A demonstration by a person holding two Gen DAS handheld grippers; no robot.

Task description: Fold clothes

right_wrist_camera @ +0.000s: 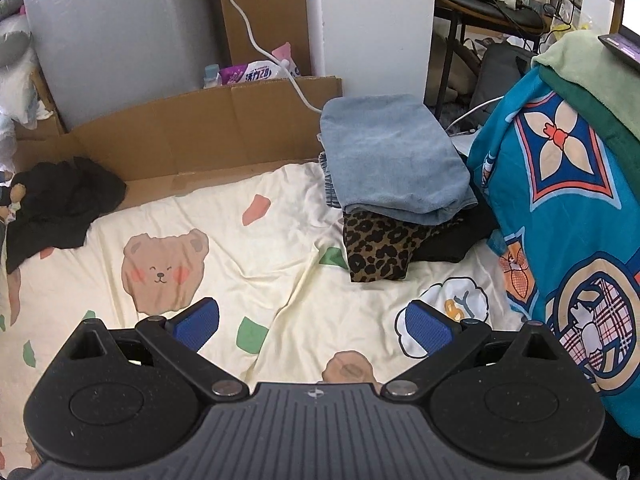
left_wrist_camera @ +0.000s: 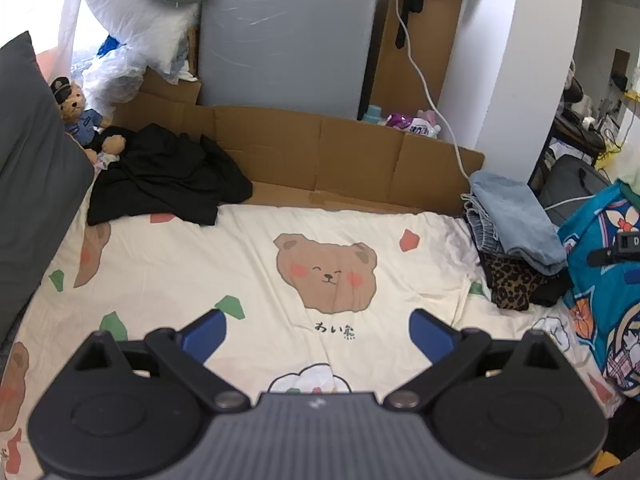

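At the bed's far left corner, beside the teddy bear (left_wrist_camera: 76, 110), the crumpled black garment (left_wrist_camera: 160, 176) awaits folding; both the left gripper (left_wrist_camera: 318, 330) and right gripper (right_wrist_camera: 312, 320), jaws wide and empty, should pinch separate edges and spread it flat.

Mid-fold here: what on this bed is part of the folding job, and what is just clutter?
Job:
- black garment, crumpled, unfolded
- folded stack: blue jeans on top, leopard-print piece beneath
- left gripper and right gripper, jaws open, empty

Clutter:
- teddy bear
- grey pillow
- cardboard
- teal blanket
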